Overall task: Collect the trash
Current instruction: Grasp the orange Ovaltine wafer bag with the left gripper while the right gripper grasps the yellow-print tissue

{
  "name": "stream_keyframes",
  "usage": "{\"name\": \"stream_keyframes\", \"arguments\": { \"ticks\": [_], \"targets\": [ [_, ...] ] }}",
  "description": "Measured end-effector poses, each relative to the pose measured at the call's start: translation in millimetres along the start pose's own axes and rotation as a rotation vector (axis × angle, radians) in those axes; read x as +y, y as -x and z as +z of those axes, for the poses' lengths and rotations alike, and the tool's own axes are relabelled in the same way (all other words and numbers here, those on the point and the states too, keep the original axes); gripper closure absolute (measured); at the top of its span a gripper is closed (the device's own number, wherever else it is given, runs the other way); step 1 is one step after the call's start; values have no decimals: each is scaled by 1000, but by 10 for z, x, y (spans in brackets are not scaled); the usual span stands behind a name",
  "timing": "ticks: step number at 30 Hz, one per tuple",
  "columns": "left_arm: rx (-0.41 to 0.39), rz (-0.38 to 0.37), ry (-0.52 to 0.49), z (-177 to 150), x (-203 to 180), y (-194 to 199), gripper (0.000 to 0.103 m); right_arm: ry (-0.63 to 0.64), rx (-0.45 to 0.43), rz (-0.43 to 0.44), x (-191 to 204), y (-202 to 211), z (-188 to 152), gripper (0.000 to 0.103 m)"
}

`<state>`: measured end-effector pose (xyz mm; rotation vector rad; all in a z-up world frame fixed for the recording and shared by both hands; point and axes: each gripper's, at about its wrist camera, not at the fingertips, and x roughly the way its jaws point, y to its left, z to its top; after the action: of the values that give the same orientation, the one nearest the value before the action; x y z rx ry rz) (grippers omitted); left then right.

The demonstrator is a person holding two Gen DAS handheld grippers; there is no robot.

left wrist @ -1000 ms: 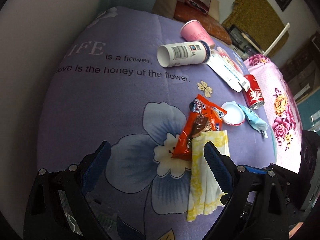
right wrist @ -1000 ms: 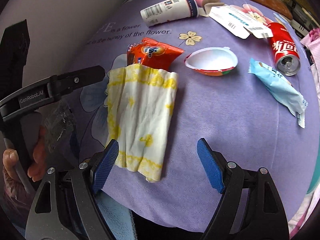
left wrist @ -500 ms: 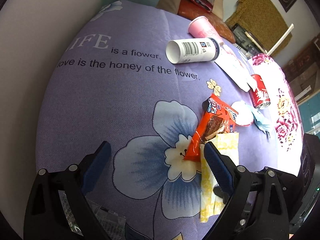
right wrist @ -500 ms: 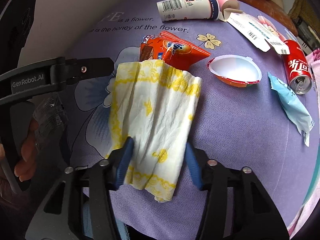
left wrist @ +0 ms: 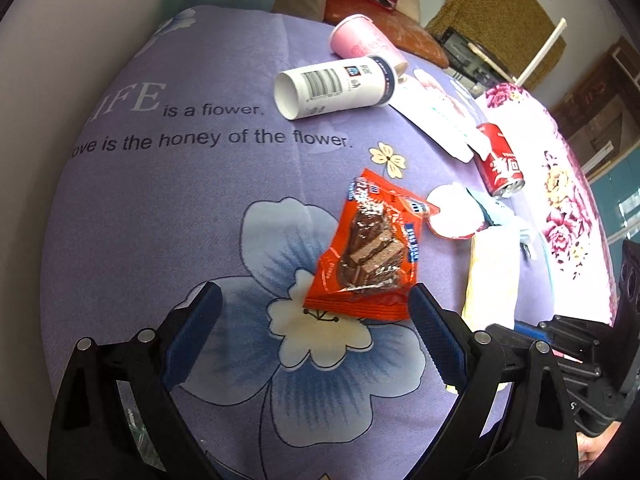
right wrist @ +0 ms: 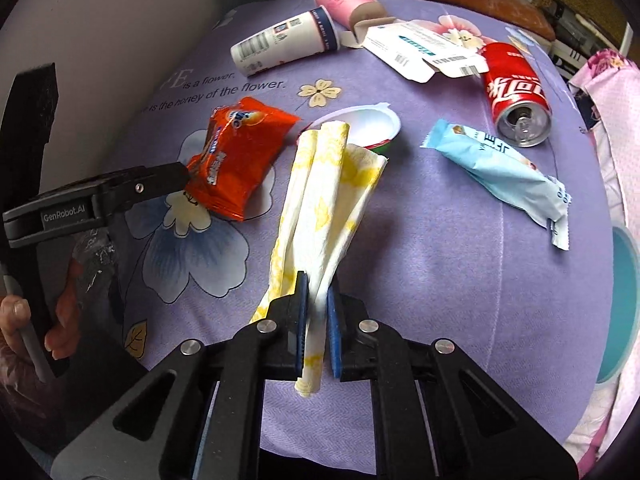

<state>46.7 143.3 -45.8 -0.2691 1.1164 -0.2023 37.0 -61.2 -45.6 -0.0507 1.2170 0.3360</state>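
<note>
Napkin: yellow-and-white napkin is pinched at its near end by the right gripper; jaws nearly shut on it, paper bunched btwn the pads.
Napkin axis: runs from the pads away toward the white lid; far end rests on the purple bedspread, mid-bed, touching the lid.
Next piece: orange snack wrapper lies just ahead of the left gripper, btwn the lines of its two fingers, a bit toward the right-hand one.
Left jaws: wide apart, nothing held.
Wrapper axis: long side points away and up-bed, toward the printed words.
Nearer hand: left, judged by far.
Right view only: napkin grip, blue packet, red can near the bed's right edge, a hand on the left tool's handle.
Left view only: wrapper's near edge, seen just beside the right-hand pad; touching or not can't be told.
</note>
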Motion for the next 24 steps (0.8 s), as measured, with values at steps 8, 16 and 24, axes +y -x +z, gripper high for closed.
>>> {"name": "stream_keyframes", "arguments": {
  "ticks": [8, 16, 24],
  "targets": [
    [0, 19, -98, 175, -292, -220, 9, -78, -48, -10, -358, 174, 32, 94],
    [15, 68, -129, 233, -428, -434, 34, -118, -58, -8, -561, 212, 27, 94],
    [-52, 115, -75, 281, -401, -287, 56, -153, -84, -2, -767, 267, 58, 94]
  ]
}}
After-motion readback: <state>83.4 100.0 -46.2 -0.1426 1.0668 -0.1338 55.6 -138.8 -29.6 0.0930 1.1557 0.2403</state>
